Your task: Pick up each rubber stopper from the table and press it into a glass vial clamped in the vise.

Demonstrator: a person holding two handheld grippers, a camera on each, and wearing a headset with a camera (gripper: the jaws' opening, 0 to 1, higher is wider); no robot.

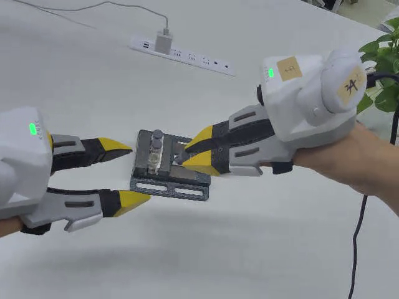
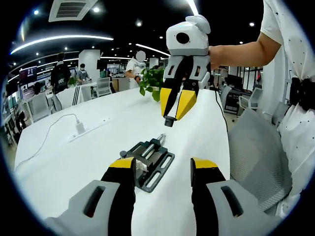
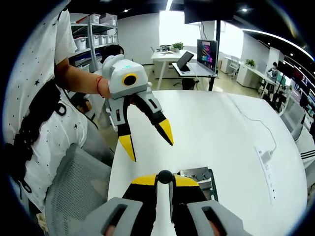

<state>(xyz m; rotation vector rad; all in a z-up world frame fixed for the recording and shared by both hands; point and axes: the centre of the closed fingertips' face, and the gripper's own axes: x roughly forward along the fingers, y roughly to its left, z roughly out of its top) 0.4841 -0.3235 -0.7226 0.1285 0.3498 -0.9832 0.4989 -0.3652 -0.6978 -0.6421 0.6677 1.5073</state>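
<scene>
1. The right hand-held gripper (image 1: 189,154) has its yellow tips pinched together on a small dark rubber stopper (image 2: 169,121). In the left gripper view it holds the stopper in the air above the counter (image 1: 249,249), clear of the vise (image 1: 177,187).
2. In the head view those tips overlap the right side of the vise, just beside the row of glass vials (image 1: 153,163) clamped in it. The two tops at the far end of the row look dark and capped.
3. The left hand-held gripper (image 1: 128,174) has its jaws spread wide apart and grips nothing. It sits just left of the vise, with one tip near the vise's far corner and the other near its front edge.
4. The vise is a dark metal block with slotted feet, lying flat on the white counter.
5. A white power strip (image 1: 181,55) lies well behind the vise. A white charger (image 1: 163,42) is plugged into it, and its lead runs off to the left.
6. A green plant (image 1: 380,68) stands at the counter's right edge, with a black cable (image 1: 356,243) trailing below it.
7. A grey mesh chair (image 2: 256,147) stands at the counter's side.
</scene>
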